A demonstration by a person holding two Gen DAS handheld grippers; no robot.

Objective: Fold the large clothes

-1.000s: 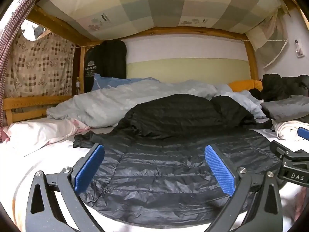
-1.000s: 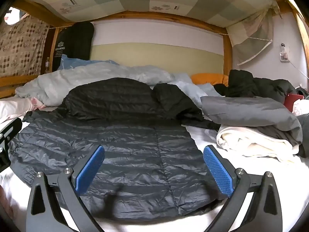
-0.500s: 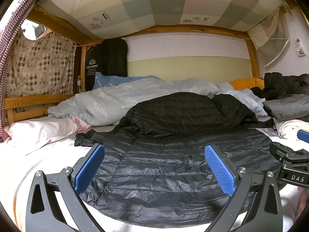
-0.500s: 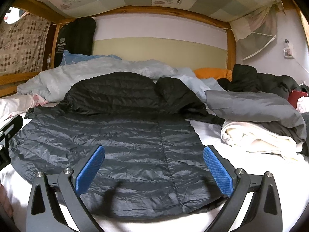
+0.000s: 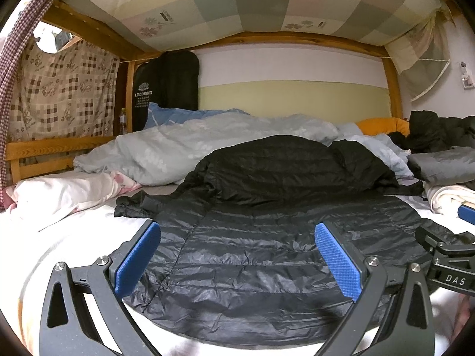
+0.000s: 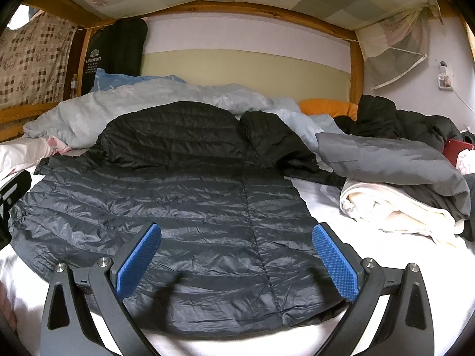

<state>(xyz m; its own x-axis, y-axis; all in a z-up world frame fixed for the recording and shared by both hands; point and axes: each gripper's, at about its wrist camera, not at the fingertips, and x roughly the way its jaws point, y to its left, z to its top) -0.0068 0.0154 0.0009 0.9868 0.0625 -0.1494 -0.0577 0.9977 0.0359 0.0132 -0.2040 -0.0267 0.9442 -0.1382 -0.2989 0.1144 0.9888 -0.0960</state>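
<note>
Jacket of dark quilted, shiny down fabric [image 5: 252, 255] spread flat, hem nearest, on white bed sheet [image 5: 53, 237]; hood and upper part bunched up black against pale grey-blue crumpled duvet [image 5: 190, 145] further back. Same jacket [image 6: 178, 207] filling the middle of the right wrist view, vertical seam running down right of centre, bottom hem lying just ahead of both tools.

Left hand-held gripper with blue textured pads [image 5: 237, 264] spread wide, nothing between the fingers, hanging over the hem's left half, jacket fabric visible in the gap. Contact with the cloth: cannot tell. Right hand-held gripper with blue pads [image 6: 236, 261] likewise released and wide apart, poised over the hem's right part, faint shadows of its fingers falling on the fabric just ahead. Black body of that right tool, marked "DAS", visible at the right edge of the left wrist view, just beside the left one.

Right of the jacket: folded grey garment [image 6: 386, 160] stacked on folded cream-white cloth [image 6: 394, 210], near but apart from the jacket's edge. Behind those, heap of black clothing [image 6: 400, 121] and orange pillow [image 6: 326, 106]. At left, white pillow with pink floral print [image 5: 65, 187] beside wooden bed rail [image 5: 44, 145]. Overhead, pastel checked cloth canopy [image 5: 237, 3] on the wooden frame.
</note>
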